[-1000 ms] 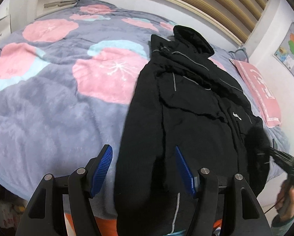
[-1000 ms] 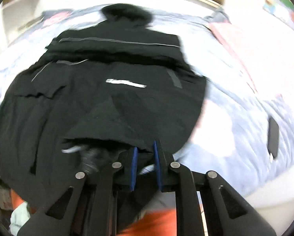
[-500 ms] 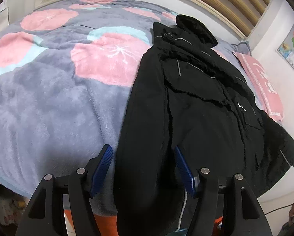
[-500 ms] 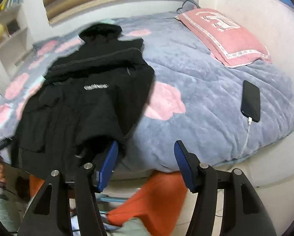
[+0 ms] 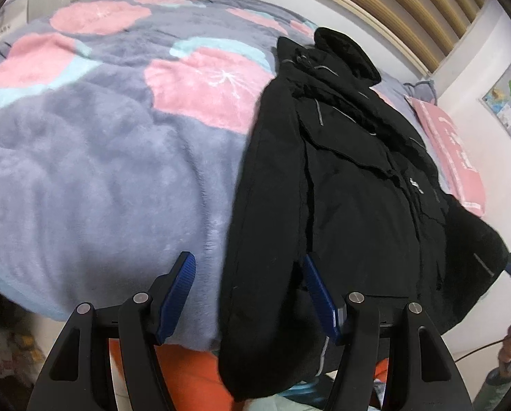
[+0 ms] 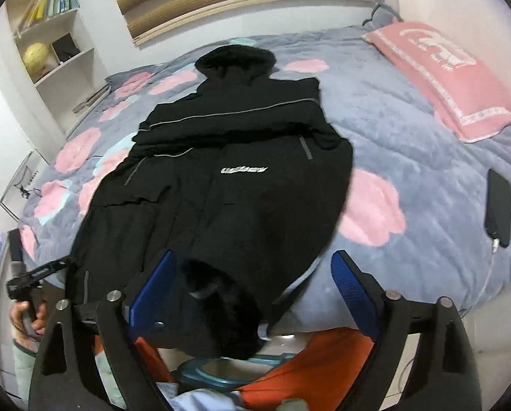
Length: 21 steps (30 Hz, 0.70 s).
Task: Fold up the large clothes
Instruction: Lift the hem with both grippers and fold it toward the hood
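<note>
A large black hooded jacket [image 5: 351,178] lies lengthwise on the bed, hood at the far end, sleeves folded in, hem hanging over the near edge. It also shows in the right wrist view [image 6: 234,185], with a white logo on the chest. My left gripper [image 5: 252,291] is open, jaws wide, above the jacket's left hem edge. My right gripper [image 6: 252,294] is open, jaws wide, over the jacket's lower right corner and a furry cuff. Neither gripper holds anything.
The bed has a grey fleece blanket [image 5: 94,171] with pink flowers. A pink pillow [image 6: 450,82] lies at the far right. A black phone [image 6: 498,212] on a charging cable lies on the blanket at right. White shelves [image 6: 50,34] stand at left.
My right gripper opened and let go of the jacket's lower corner, then swung back over it. The jacket's right side now lies flat. My left gripper stayed open and shifted slightly.
</note>
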Available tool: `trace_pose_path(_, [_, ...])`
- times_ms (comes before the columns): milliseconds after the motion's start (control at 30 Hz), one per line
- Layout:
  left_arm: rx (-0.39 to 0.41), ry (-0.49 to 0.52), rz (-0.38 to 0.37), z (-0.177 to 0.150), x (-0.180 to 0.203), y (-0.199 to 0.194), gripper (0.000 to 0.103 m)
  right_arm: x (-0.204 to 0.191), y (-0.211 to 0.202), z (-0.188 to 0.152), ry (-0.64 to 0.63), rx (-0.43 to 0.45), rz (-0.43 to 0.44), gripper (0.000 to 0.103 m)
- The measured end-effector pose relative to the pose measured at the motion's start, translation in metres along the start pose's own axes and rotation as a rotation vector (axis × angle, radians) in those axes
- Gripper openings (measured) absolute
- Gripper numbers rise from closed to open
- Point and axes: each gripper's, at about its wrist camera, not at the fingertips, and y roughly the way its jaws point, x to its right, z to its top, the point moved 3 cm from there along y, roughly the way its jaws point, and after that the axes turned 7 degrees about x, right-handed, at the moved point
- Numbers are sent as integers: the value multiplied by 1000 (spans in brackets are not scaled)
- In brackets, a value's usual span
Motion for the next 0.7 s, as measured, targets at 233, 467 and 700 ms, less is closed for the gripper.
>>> trace_pose_path(233, [-12,75,-5,-3,20,6,66,14,39,-23,11,-103,-101,96])
trace_pose_path(467, [-38,53,-16,-9,22,-1,66,59,48,-38,114,-150,-95,68])
trace_pose_path(700, [-45,75,-43,-16,43,-12,66,80,38,-41,68,-149,-153,39])
